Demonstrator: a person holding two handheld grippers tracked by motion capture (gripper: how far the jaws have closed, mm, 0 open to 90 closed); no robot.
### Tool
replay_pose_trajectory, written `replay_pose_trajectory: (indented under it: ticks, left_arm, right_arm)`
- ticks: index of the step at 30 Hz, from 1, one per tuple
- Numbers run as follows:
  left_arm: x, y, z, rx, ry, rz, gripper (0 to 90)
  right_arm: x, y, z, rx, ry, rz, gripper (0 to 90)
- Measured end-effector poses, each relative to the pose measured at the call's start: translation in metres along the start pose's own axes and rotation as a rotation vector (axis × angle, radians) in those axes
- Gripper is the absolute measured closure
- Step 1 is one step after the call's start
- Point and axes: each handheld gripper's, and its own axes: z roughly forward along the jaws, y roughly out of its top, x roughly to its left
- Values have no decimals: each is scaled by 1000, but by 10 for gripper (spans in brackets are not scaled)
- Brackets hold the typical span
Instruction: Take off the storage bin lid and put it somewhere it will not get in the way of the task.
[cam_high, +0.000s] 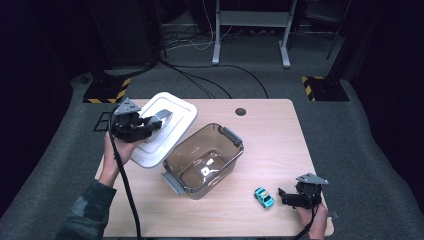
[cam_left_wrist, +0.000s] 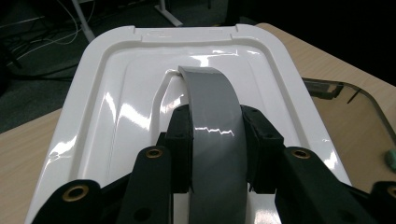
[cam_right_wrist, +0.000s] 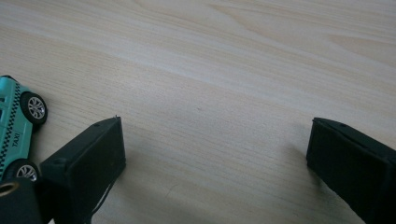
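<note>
My left tongs (cam_left_wrist: 217, 154) clamp the lid's (cam_left_wrist: 121, 107) handle (cam_left_wrist: 212, 112); box (cam_high: 204, 160) uncovered, car (cam_high: 263, 197) unloaded, right tongs (cam_right_wrist: 215, 149) apart.

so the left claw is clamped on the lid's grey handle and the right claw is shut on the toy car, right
Not quite. The left claw is clamped on the white lid's grey handle, but the right claw is open over bare table; the right gripper view shows the toy car beside it.
</note>
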Motion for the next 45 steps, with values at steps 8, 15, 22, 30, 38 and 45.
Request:
replay_pose_trajectory:
  ticks: [8,15,22,30,38,45]
  left_arm:
    - [21,-12,-6,-10,55,-49,669]
    - [41,-26,-7,-5,134,-97,669]
    - [62,-45,-2,17,186,-156,669]
    - [84,-70,8,18,229,-238,669]
    - [96,-87,17,44,272,-272,669]
    - [100,-110,31,96,295,-294,669]
  right_arm:
    - [0,0,0,0,-1,1,39]
    - [0,0,0,0,-2,2,39]
    - [0,0,0,0,-2,0,39]
    - [0,0,0,-1,-2,0,39]
    - [0,0,0,-1,-4,0,39]
    - [0,0,0,-1,-4,0,39]
